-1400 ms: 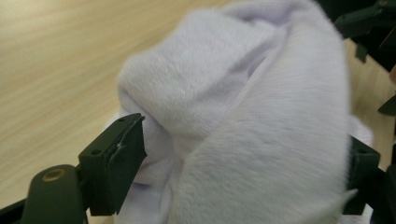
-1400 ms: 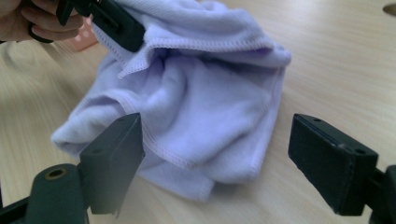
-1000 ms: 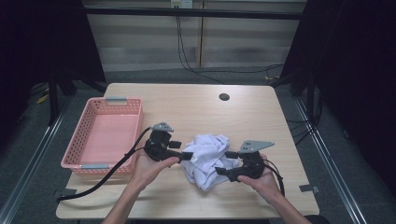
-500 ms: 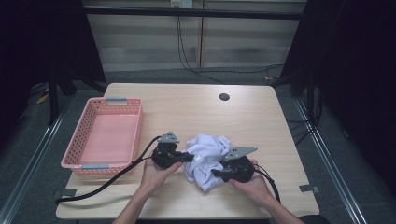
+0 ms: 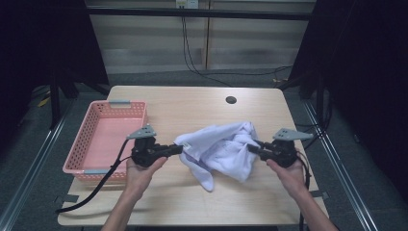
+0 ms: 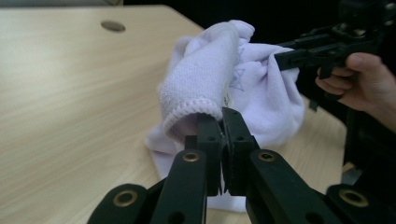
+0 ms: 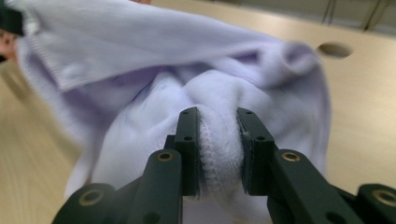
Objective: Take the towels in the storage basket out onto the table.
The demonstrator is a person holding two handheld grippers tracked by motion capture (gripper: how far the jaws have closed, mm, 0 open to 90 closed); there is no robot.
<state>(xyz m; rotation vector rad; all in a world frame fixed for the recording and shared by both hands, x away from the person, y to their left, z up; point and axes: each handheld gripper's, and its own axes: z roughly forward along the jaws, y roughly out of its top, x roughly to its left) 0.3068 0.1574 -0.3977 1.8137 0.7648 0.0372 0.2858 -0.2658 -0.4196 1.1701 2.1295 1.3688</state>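
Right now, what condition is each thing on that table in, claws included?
White towel: crumpled, lifted and stretched between both claws, lower part drooping to the table.
Left claw: shut on a towel edge.
Right claw: has just been closing, clamped on a thick fold.
Pink basket: upright, nothing inside.

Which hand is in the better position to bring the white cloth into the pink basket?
Left, probably. The left gripper grips the white cloth right beside the pink basket; the right gripper grips its far side.
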